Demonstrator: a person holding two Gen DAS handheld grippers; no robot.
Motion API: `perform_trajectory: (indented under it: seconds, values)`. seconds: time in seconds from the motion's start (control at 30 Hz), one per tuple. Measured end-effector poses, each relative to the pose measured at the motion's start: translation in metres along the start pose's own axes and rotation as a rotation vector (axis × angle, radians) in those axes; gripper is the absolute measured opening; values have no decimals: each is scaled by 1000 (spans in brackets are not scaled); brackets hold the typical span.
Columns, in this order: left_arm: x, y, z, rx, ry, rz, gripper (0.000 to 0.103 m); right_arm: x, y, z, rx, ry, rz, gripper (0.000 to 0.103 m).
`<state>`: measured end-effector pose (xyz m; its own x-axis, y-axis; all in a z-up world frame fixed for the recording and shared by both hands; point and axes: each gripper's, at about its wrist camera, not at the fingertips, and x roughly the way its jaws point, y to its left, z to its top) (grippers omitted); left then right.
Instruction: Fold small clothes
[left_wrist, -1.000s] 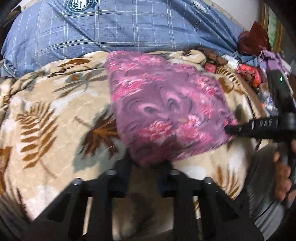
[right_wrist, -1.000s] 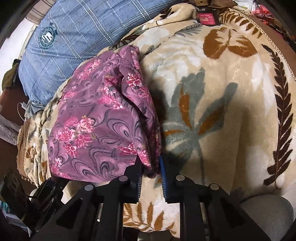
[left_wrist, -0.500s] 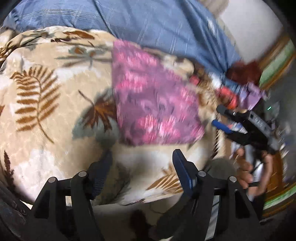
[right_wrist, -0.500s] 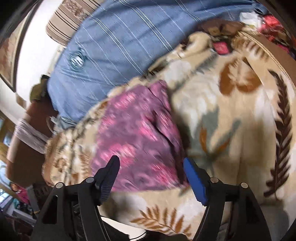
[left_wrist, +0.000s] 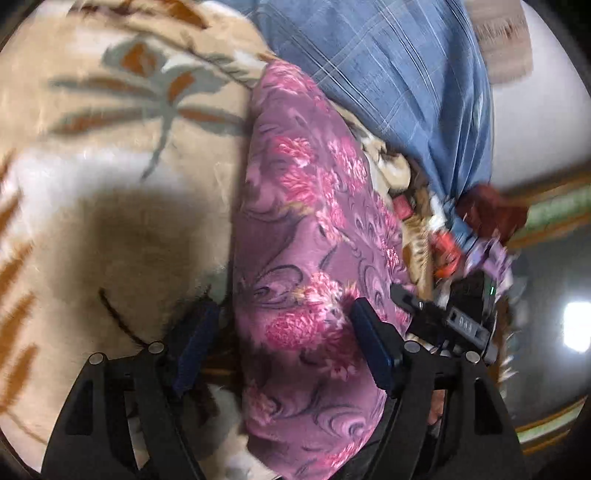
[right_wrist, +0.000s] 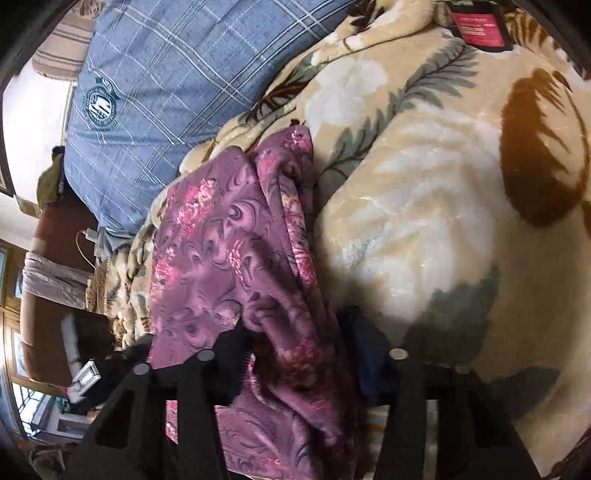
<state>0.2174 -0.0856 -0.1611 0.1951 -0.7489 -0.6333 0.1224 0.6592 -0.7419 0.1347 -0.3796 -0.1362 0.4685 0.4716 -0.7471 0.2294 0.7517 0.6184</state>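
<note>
A folded purple cloth with pink flowers (left_wrist: 310, 236) lies on a beige leaf-patterned blanket (left_wrist: 110, 155). My left gripper (left_wrist: 284, 347) is open, its jaws standing on either side of the cloth's near left edge. In the right wrist view the cloth (right_wrist: 229, 258) shows several stacked layers along its right side. My right gripper (right_wrist: 301, 354) is open, its jaws on either side of that layered near edge. The right gripper also shows in the left wrist view (left_wrist: 436, 317), at the cloth's right edge.
A blue checked pillow (right_wrist: 177, 85) lies behind the cloth. A red and black card (right_wrist: 480, 26) lies on the blanket at the far right. Red and purple clutter (left_wrist: 480, 236) is piled beyond the cloth in the left wrist view.
Both grippers let go of the cloth's near corners, opened and drew back, then came in close again with open jaws around the cloth's edges. The cloth stayed folded.
</note>
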Motion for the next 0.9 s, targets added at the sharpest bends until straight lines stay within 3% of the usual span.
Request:
perform_trajectory:
  seconds: [0.07,0.13,0.17,0.2,0.33,0.43,0.47,0.6,0.67,0.73,0.83,0.9]
  values:
    - [1,-4,3,-5,6,-22,73,-4,3,3,-32,-14,8,51]
    - [3,-7,5,3,-3,-35,72,8,1,7,-10,17,40,46]
    - [2,-7,4,-1,-17,-21,61,15,2,8,-7,39,56,38]
    - [1,-6,5,-2,-24,-10,54,16,4,9,-16,41,50,37]
    - [5,4,9,-30,-32,-20,55,19,2,8,-16,58,47,37]
    - [9,12,13,-68,-29,-58,56,19,-2,10,-6,66,84,42]
    - [9,10,13,-51,-35,-49,55,20,-2,10,-1,67,97,39]
    - [11,-3,10,37,-54,18,27,20,-2,10,3,59,116,25]
    - [-5,-9,9,26,-48,-29,18,15,6,7,-27,40,91,23]
    - [-28,-15,3,30,-54,-66,16,1,14,-1,-20,13,88,21]
    - [-67,-26,-17,75,-77,-15,16,-26,42,-25,-65,-28,178,19]
    - [-87,-12,-34,38,-80,-22,16,-25,59,-52,-85,-20,200,19]
